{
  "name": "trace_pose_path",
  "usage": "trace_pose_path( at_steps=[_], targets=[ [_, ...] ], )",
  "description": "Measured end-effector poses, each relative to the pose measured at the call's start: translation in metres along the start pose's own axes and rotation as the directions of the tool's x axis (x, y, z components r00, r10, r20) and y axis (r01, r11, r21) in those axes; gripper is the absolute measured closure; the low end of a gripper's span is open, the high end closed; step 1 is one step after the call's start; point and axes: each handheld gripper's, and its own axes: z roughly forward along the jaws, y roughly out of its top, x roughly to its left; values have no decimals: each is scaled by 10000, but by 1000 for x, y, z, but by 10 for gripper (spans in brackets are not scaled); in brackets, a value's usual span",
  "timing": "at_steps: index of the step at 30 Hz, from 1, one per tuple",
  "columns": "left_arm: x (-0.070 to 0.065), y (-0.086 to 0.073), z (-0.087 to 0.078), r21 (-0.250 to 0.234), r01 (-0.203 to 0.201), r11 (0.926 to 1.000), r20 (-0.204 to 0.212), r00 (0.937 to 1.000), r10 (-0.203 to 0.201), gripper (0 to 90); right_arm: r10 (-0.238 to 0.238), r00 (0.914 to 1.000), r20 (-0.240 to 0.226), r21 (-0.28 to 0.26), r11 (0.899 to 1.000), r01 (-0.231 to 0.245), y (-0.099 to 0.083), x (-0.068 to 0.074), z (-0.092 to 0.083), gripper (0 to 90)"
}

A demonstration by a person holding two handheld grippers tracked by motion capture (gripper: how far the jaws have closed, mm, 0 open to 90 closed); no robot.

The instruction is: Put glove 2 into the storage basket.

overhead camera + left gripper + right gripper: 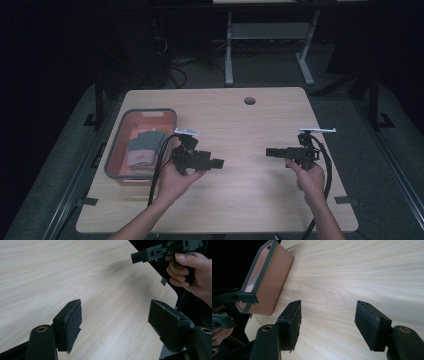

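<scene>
Left tool (219,163) and right tool (270,152), each with jaws apart and empty, face one another above the bare tabletop (250,125), probably staged for picking, while folded cloths (143,148) lie in the basket (116,145) beyond.

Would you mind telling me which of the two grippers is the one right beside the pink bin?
The left gripper: its hand sits next to the pink bin holding folded cloths, while the right gripper is across the table, far from it.
</scene>
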Motion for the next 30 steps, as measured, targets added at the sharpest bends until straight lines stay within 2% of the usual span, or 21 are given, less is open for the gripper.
trace_pose_path(
  at_steps=[14, 21, 27, 30],
  targets=[
    [-6, -33, 18, 54, -74, 10000, 293, 9995, 73, 254, 242, 9997, -57, -94, 9997, -243, -25, -20, -8, 366],
    [-9, -44, 20, 119, -204, 9997, 379, 9991, 199, 248, 374, 9993, -76, -264, 9989, -375, -38, -28, -17, 352],
    [-18, -59, 22, -52, -590, 9982, 168, 9981, 591, 247, 225, 9997, 19, -344, 9992, -224, -52, -32, -24, 329],
    [-20, -66, 26, -40, -641, 9979, 268, 9976, 642, 247, -141, 9999, 2, -442, 9989, 141, -63, -32, -27, 315]
  ],
)
